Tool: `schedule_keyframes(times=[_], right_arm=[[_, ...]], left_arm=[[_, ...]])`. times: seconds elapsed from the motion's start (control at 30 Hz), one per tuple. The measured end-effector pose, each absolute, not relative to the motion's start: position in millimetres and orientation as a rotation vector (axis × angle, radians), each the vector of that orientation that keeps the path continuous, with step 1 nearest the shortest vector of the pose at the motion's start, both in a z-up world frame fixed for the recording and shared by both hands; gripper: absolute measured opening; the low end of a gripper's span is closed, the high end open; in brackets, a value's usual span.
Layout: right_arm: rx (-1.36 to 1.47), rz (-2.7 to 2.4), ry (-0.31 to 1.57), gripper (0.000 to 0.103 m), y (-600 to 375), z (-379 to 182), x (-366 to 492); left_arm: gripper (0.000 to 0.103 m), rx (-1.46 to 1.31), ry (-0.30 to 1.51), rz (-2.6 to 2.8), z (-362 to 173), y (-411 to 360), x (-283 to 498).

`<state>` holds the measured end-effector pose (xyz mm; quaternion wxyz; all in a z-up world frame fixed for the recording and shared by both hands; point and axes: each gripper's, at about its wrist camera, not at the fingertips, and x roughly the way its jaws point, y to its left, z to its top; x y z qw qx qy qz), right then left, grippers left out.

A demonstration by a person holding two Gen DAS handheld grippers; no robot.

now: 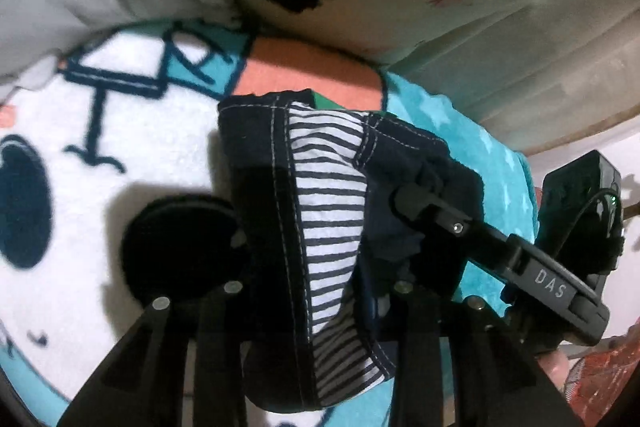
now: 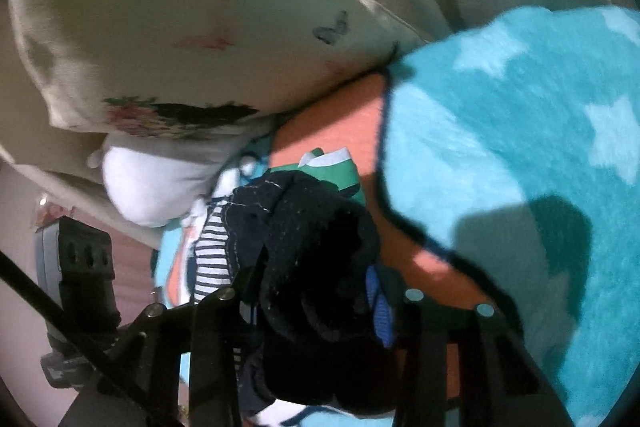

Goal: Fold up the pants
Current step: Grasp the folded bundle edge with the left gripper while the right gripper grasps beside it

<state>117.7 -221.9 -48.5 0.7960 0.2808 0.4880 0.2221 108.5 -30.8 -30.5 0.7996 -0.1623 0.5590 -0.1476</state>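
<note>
I see dark navy pants (image 1: 260, 163) with pale stitching and a striped lining, bunched on the turquoise blanket (image 1: 492, 147). My left gripper (image 1: 320, 287) is clamped on the fabric; my right gripper (image 2: 320, 291) pinches another bunch.

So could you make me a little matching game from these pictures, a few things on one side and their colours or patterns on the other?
Things:
1. pants
2. pants lining
3. blanket
4. pillow

Looks:
A. turquoise with pale stars
B. cream with a butterfly and flowers
C. dark navy with light stitching
D. navy and white stripes

Pairs: 1-C, 2-D, 3-A, 4-B
</note>
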Motion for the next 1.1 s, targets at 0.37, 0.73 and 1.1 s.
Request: schedule_keyframes(times=[0.37,0.73,1.1], right_arm=[[0.544,0.625,1.011,0.045,-176,-19,112],[0.476,0.558,1.026,0.045,-154,-23,129],[0.390,0.336,1.081,0.055,-132,-50,156]], left_arm=[[0.034,-0.355,1.124,-0.178,12,1,85],[0.034,-0.264,1.131,-0.189,3,9,107],[0.042,-0.226,1.203,-0.253,-39,26,144]])
